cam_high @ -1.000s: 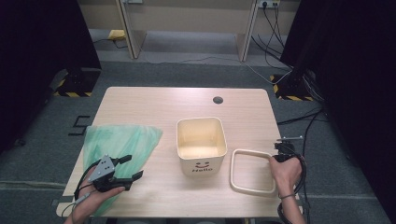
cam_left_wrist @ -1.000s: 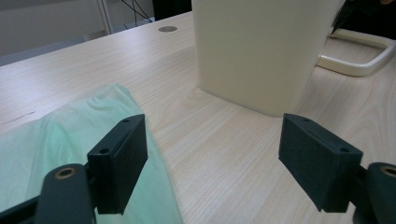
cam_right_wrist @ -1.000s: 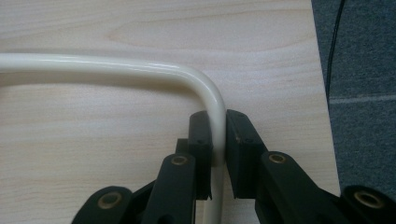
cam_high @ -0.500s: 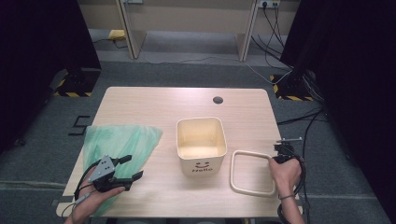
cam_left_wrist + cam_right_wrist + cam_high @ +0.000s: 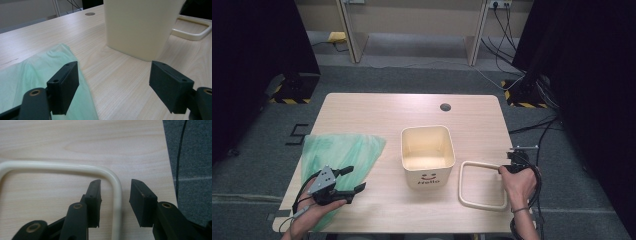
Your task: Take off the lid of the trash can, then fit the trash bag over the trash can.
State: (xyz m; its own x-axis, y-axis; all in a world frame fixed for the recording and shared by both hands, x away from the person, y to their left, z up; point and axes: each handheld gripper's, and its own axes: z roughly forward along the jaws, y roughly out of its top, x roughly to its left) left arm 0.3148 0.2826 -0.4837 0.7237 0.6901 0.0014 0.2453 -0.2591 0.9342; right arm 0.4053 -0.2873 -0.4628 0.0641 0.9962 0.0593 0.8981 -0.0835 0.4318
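Note:
A cream bin [image 5: 427,155] with a smiley and "Hello" on its front stands mid-table, also seen as bin [image 5: 140,25]. Right of it a cream rectangular ring [image 5: 460,186] lies flat. My right gripper [image 5: 511,165] points down at the ring's right side. In the right gripper view the ring [image 5: 62,166] passes between the jaws of the right gripper [image 5: 113,183], which have just been opening and stand off it on both sides. A thin green bag [image 5: 337,155] lies flat at the left. Over its near right edge my left gripper [image 5: 356,179] is open and holds nothing, seen close as left gripper [image 5: 113,72] beside the bag [image 5: 37,75].
The wooden table [image 5: 377,110] has a dark cable hole [image 5: 445,106] near its far edge. Its right edge runs close beside the ring and my right hand. Cables [image 5: 542,130] trail over the grey floor to the right.

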